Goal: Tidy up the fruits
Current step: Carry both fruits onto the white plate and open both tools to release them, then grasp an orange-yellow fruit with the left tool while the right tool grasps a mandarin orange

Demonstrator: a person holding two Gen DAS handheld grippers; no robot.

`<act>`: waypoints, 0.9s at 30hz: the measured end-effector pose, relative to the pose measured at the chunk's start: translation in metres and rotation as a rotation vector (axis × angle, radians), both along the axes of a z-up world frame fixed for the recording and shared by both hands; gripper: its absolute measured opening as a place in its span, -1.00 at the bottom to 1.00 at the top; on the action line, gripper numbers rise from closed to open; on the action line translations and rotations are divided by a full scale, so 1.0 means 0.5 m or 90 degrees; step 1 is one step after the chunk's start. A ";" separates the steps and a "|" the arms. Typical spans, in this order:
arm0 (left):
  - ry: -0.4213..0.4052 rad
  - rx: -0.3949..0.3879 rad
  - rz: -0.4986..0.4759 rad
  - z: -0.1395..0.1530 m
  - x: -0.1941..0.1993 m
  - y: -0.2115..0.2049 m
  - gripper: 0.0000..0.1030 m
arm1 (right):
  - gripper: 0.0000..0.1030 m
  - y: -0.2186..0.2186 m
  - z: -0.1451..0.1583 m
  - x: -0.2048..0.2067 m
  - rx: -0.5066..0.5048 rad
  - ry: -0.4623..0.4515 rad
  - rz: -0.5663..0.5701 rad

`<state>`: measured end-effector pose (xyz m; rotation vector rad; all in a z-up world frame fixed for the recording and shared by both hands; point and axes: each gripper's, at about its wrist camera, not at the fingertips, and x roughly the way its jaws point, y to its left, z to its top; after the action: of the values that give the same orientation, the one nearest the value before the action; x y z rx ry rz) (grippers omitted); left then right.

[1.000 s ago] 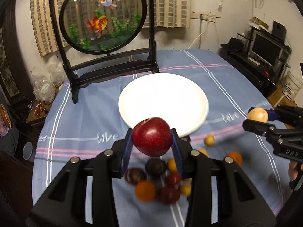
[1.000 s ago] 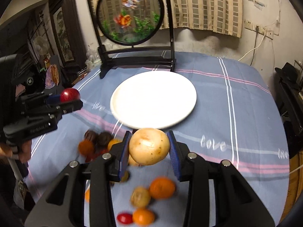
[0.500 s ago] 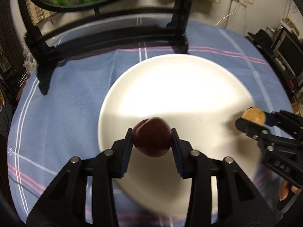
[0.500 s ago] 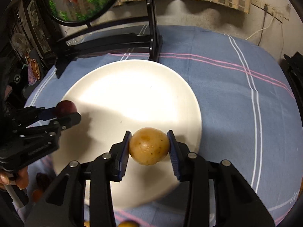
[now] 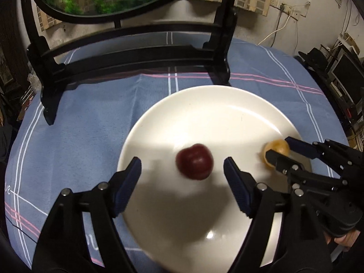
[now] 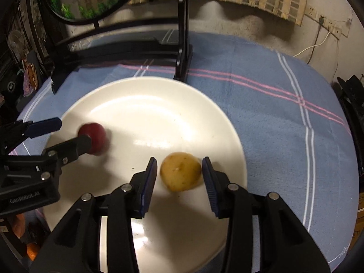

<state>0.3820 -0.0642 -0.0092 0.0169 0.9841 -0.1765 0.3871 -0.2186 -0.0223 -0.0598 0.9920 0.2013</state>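
I am opening my left gripper (image 5: 182, 170), whose jaws a moment ago clamped the red fruit (image 5: 194, 161), now lying free on the white plate (image 5: 238, 104). My right gripper (image 6: 179, 174) is easing apart too, jaws just clearing the yellow fruit (image 6: 180, 170) on the plate. Two fruits are delivered.

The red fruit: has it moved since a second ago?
Yes. The red fruit went from above the tablecloth, before the white plate, to over the plate, between opening fingers.

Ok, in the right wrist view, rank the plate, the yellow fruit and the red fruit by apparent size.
1. White plate, by far.
2. Yellow fruit.
3. Red fruit, though it sits farther from the camera and is partly hidden and blurred, so their true order is unsure.
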 end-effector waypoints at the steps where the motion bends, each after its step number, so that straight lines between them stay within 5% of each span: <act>1: -0.001 0.004 0.000 0.007 -0.009 0.000 0.49 | -0.19 -0.006 0.009 -0.007 0.003 -0.002 -0.008; 5: -0.023 0.009 -0.014 0.047 -0.064 0.015 0.49 | -0.19 -0.036 0.054 -0.064 0.055 -0.016 -0.021; 13: -0.083 0.027 -0.066 0.107 -0.301 0.066 0.64 | -0.08 -0.077 0.125 -0.297 0.079 -0.048 0.018; 15: -0.086 0.022 -0.076 0.107 -0.350 0.068 0.64 | 0.09 -0.081 0.121 -0.360 0.092 -0.048 0.021; 27: -0.097 0.038 -0.111 0.063 -0.570 0.068 0.67 | 0.16 -0.067 0.038 -0.601 0.111 -0.006 0.018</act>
<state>0.0968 -0.0300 0.0225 0.1686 0.8355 -0.3014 0.0868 -0.2522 -0.0035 0.0851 0.9617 0.3126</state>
